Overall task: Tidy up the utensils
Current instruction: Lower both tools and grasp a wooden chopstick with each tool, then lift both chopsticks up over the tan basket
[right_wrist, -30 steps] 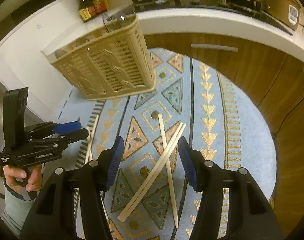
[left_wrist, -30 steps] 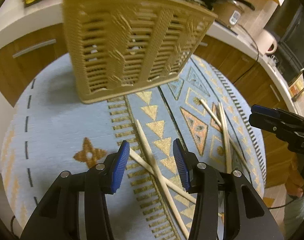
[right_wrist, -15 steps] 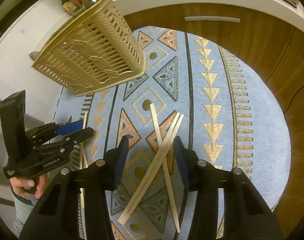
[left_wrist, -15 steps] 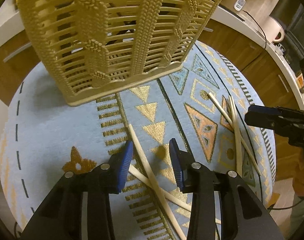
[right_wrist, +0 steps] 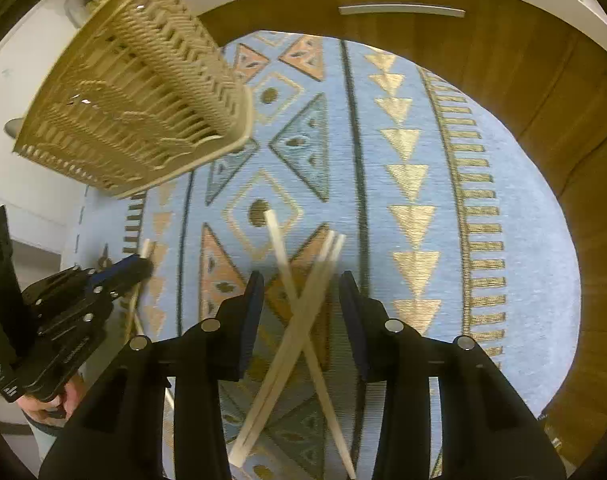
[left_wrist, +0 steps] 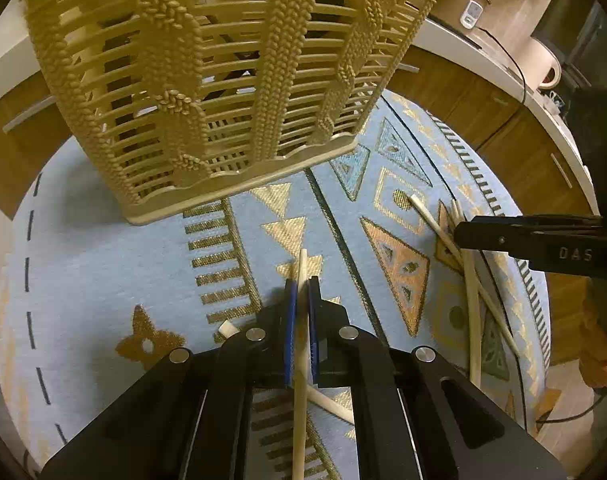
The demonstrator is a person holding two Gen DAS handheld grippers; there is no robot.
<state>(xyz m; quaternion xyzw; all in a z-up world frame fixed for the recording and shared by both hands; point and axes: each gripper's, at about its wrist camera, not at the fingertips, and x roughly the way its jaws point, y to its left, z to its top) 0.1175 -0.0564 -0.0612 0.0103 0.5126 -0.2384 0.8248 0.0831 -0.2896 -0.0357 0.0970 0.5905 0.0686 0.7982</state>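
Note:
A tan slatted plastic basket (left_wrist: 223, 80) stands at the far side of a round table with a blue patterned cloth (left_wrist: 95, 264); it also shows in the right wrist view (right_wrist: 143, 112). My left gripper (left_wrist: 301, 288) is shut on a pale wooden chopstick (left_wrist: 302, 268), which lies across a second chopstick (left_wrist: 327, 400). My right gripper (right_wrist: 299, 284) is open, its jaws on either side of three crossed chopsticks (right_wrist: 303, 312) on the cloth. Those chopsticks also show in the left wrist view (left_wrist: 469, 280), partly under the right gripper's fingers (left_wrist: 503, 238).
Wooden cabinets (right_wrist: 503, 60) and a white counter (left_wrist: 483, 60) curve around the table's far side. A white kettle (left_wrist: 543, 68) and a cooker (left_wrist: 463, 4) stand on the counter. The table edge (right_wrist: 559, 352) is near on the right.
My left gripper closed on one chopstick and moved nearer the basket. My right gripper came down lower over the three crossed chopsticks, still open.

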